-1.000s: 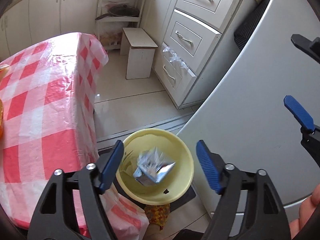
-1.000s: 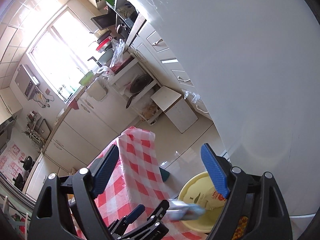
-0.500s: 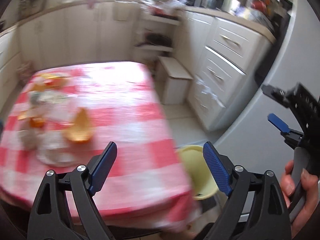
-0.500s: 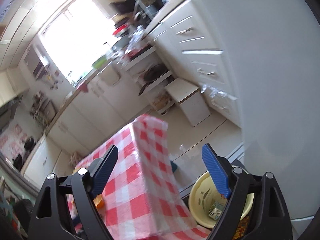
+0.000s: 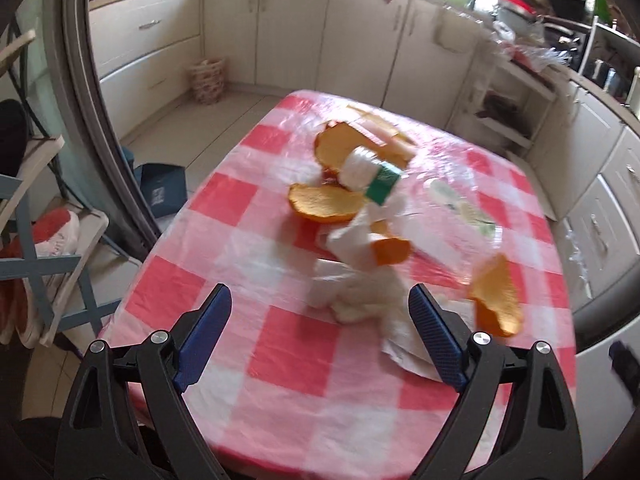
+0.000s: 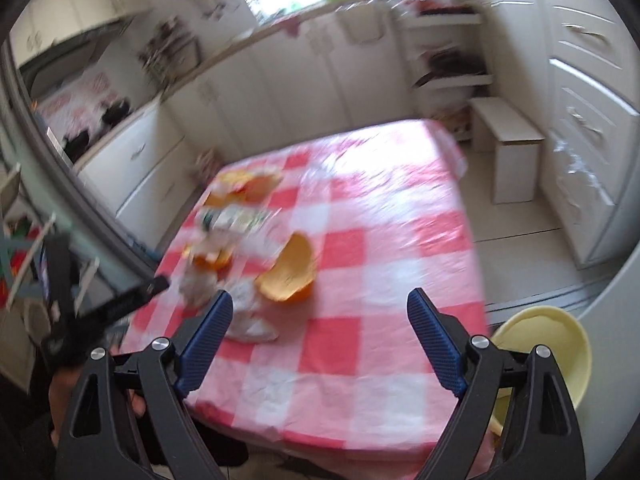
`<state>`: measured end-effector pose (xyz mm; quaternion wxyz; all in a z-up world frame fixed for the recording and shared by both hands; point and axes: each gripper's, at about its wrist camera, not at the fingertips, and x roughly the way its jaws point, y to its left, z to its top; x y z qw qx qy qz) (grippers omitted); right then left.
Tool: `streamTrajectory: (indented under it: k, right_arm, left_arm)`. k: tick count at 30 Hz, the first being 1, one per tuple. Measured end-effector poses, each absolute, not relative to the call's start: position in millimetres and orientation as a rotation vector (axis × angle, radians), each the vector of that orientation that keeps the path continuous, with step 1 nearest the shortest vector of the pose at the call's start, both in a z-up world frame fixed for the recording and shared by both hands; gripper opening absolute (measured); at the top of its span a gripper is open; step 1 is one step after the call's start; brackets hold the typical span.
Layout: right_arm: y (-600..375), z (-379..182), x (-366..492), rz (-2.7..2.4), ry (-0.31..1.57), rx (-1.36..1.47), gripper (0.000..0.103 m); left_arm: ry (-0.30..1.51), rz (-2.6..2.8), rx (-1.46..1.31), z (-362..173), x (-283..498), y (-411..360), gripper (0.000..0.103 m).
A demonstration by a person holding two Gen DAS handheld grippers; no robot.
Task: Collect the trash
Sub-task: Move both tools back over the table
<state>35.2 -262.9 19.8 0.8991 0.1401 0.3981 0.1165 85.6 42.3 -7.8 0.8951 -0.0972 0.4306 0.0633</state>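
Both claws are empty. My left gripper (image 5: 320, 334) has just spread its jaws wide, nothing between them; my right gripper (image 6: 320, 338) has too, and hangs over bare tablecloth (image 6: 392, 248). What matters is that the crumpled tissue (image 5: 362, 300) lies just ahead of my left claw, a bit right of its centreline, with orange peels (image 5: 326, 202) and a small bottle (image 5: 370, 176) farther back. From my right it's all off to the left. I reckon left grabs next; yellow bin (image 6: 544, 344) sits by the table's right corner.
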Motion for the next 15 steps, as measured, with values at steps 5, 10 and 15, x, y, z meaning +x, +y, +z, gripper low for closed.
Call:
streamTrajectory:
  k: [5, 10, 15]
  right_arm:
    - [-207, 3, 45, 0.298, 0.898, 0.154, 0.085]
    - [-200, -8, 60, 0.241, 0.916, 0.124, 0.085]
    - [-224, -21, 85, 0.138, 0.917, 0.204, 0.085]
  left_arm:
    - [0.933, 0.147, -0.196, -30, 103, 42, 0.086]
    - [0.936, 0.149, -0.177, -43, 117, 44, 0.081]
    - [0.981, 0.085, -0.189, -51, 125, 42, 0.025]
